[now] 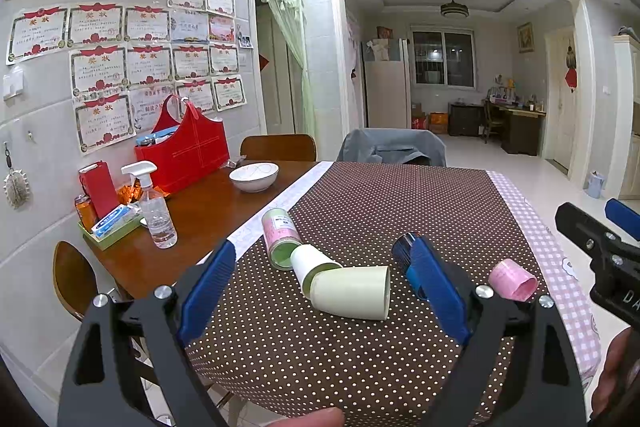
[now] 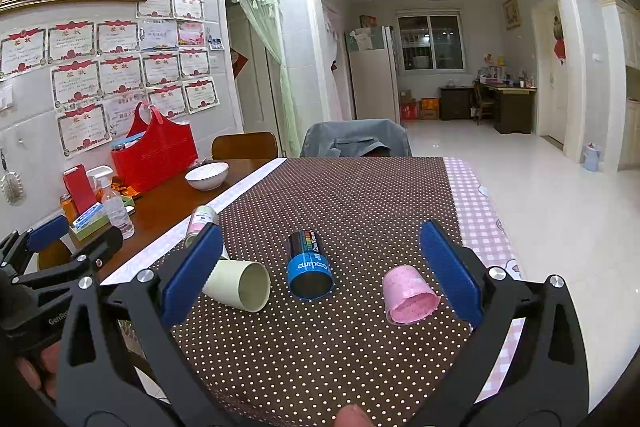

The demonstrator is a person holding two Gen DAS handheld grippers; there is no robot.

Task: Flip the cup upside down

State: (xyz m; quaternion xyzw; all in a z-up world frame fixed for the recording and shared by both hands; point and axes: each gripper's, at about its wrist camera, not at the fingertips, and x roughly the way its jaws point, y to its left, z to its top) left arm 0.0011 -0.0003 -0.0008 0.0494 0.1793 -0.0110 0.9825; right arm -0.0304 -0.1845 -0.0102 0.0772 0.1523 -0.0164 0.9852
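Several cups lie on their sides on the brown dotted cloth (image 1: 360,203). A cream cup (image 1: 354,291) lies between my left gripper's fingers, mouth to the right; a green-and-white cup (image 1: 310,265) touches it, with a pink-and-green cup (image 1: 280,237) behind. A dark blue cup (image 1: 404,247) and a pink cup (image 1: 512,279) lie to the right. My left gripper (image 1: 326,287) is open above the cloth, empty. In the right wrist view my right gripper (image 2: 320,267) is open and empty, with the blue cup (image 2: 310,265) and pink cup (image 2: 408,293) between its fingers and the cream cup (image 2: 244,285) by the left finger.
A white bowl (image 1: 254,175), a red bag (image 1: 186,147), a spray bottle (image 1: 154,211) and a tray of small items (image 1: 108,227) stand on the bare wood at the left. Chairs (image 1: 392,147) stand at the far edge. The table's right edge has pink checked cloth (image 1: 560,259).
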